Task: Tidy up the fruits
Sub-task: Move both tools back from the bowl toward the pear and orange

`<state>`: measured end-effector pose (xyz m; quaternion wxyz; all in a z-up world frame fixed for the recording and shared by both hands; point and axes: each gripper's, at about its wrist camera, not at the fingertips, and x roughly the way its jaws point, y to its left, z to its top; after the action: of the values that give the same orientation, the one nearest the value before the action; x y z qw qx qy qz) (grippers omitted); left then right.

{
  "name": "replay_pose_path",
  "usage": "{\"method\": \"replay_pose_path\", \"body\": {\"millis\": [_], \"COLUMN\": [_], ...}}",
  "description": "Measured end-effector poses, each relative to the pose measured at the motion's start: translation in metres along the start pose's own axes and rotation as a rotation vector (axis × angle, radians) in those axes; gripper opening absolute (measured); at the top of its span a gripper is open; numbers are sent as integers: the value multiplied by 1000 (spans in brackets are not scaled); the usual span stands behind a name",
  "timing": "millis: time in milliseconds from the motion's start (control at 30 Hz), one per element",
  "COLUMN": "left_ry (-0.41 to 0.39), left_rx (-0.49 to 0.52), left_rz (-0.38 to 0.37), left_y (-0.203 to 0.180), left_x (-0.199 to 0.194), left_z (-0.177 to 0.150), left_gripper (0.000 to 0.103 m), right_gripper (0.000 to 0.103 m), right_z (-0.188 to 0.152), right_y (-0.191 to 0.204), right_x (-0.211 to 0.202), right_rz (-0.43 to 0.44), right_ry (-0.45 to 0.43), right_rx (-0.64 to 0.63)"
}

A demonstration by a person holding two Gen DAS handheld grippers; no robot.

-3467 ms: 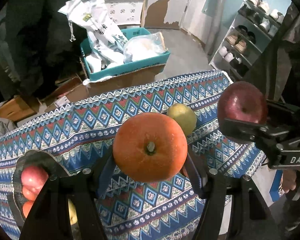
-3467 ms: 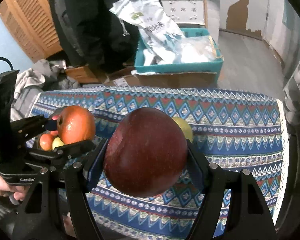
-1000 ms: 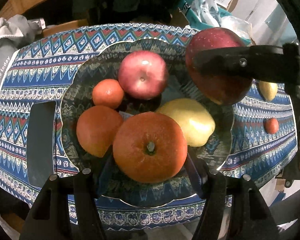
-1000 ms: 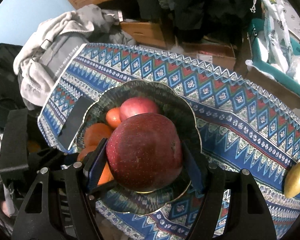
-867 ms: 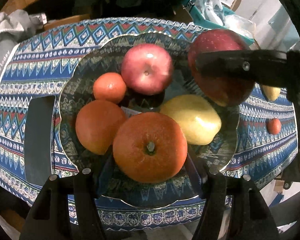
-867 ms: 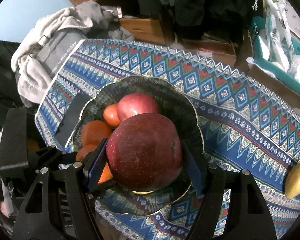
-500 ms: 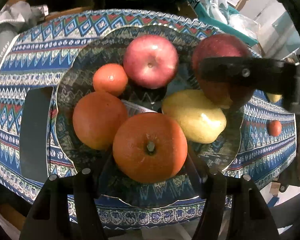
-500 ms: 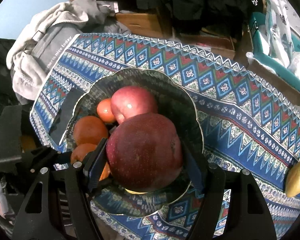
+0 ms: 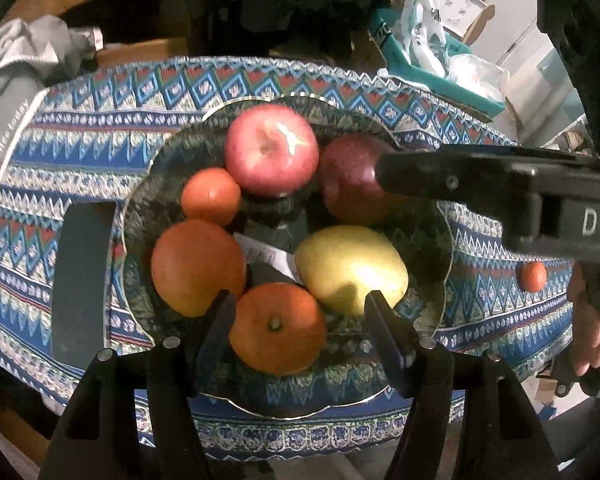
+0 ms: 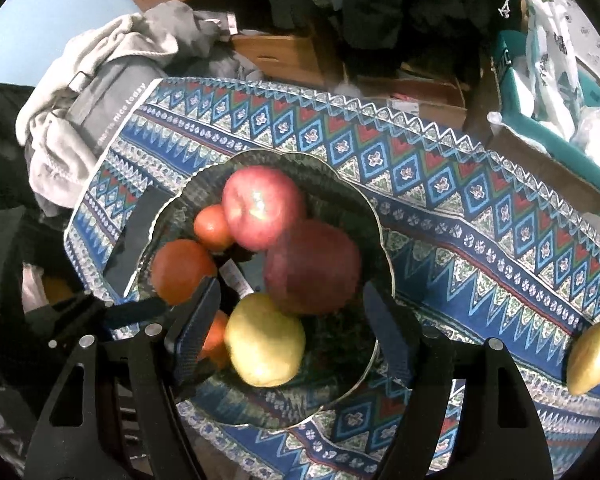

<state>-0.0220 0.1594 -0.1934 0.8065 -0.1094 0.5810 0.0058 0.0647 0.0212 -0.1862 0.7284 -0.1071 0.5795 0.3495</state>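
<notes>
With both grippers poised over the glass bowl [image 9: 440, 240], the placing step is at its close. Left gripper [image 9: 296, 312]: jaws spread, the orange [image 9: 278, 328] lying between them with a visible gap on each side, resting at the bowl's 6 o'clock. Right gripper [image 10: 292, 308]: jaws likewise spread, the dark red apple [image 10: 312, 266] sitting free in the bowl ahead of them, touching the pink apple [image 10: 262, 208] at 12 o'clock and the yellow pear [image 10: 266, 346] toward 5 o'clock. A larger orange [image 9: 198, 266] lies at 9 o'clock and a small tangerine [image 9: 211, 197] at 10 o'clock.

Judged stage: both fruits delivered, release apparently made, withdrawal not yet begun. Two fruits lie outside the bowl on the patterned table [image 10: 480, 200]: a yellow fruit [image 10: 590, 358] at the 3 o'clock edge in the right wrist view, and a small red fruit [image 9: 533, 276] at 3 o'clock in the left wrist view. The next move probably calls for lifting each gripper straight up clear of the pile, so no fruit is nudged, then reaching toward 3 o'clock for those two.
</notes>
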Motion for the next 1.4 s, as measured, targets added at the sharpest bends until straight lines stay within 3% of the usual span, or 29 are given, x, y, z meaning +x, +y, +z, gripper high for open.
{"method": "replay_pose_path", "body": {"millis": [700,1400], "left_ry": [-113,-187], "left_rx": [4,146], "left_rz": [3,-9], "left_y": [-12,-91], "left_x": [-46,-74], "left_z": [17,29], "left_gripper": [68,72], "right_gripper": [76,76], "right_z": [-18,-72], "right_y": [4,-54], "right_x": [-78,-143], "right_rz": [-155,-224], "right_ry": [-116,-184], "right_rx": [-53,22]}}
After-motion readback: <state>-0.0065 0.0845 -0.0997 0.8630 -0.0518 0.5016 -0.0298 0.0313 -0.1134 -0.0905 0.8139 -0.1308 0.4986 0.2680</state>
